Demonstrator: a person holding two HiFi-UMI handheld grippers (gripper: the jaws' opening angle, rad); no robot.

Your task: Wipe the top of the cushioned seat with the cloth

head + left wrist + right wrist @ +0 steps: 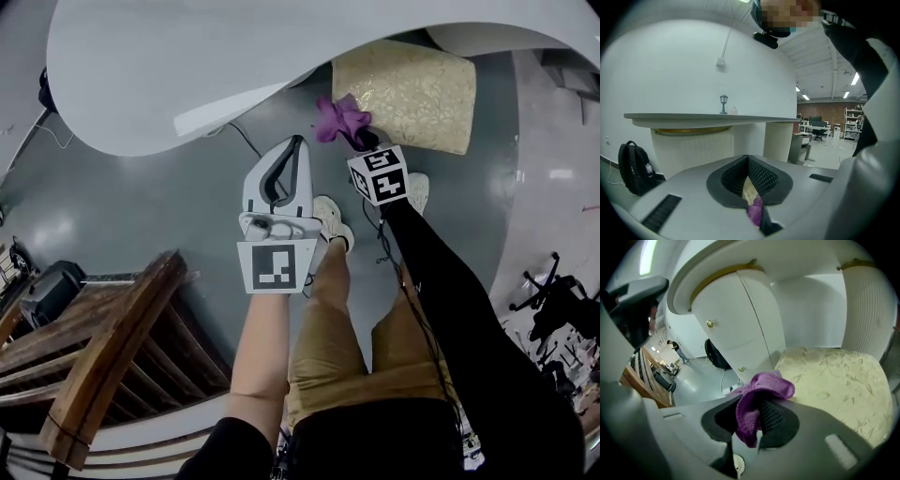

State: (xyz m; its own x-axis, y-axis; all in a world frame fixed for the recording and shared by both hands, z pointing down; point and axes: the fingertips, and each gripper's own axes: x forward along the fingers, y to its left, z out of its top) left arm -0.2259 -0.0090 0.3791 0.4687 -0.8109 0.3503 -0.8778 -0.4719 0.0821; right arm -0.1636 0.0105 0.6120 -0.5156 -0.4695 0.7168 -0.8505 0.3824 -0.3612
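Two grippers: the left gripper (748, 161) has its jaws pressed together on nothing. The right gripper (758, 418) pinches the one purple cloth (761, 387) just beside the near edge of the single gold-patterned cushioned seat (834, 376). The seat stands on a glossy grey floor (141, 206) under one curved white counter (187, 66).

Cloth (339, 119) (in right claw (757, 420)) before cushioned seat (417, 86).

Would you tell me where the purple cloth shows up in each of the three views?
Head view: the purple cloth sits upper centre, at the cushioned seat's near corner, in the right gripper.
Left gripper view: a purple sliver at bottom centre, seen between the fingers.
Right gripper view: centre, clamped in the fingers.
Shared landmark: the cream patterned seat.
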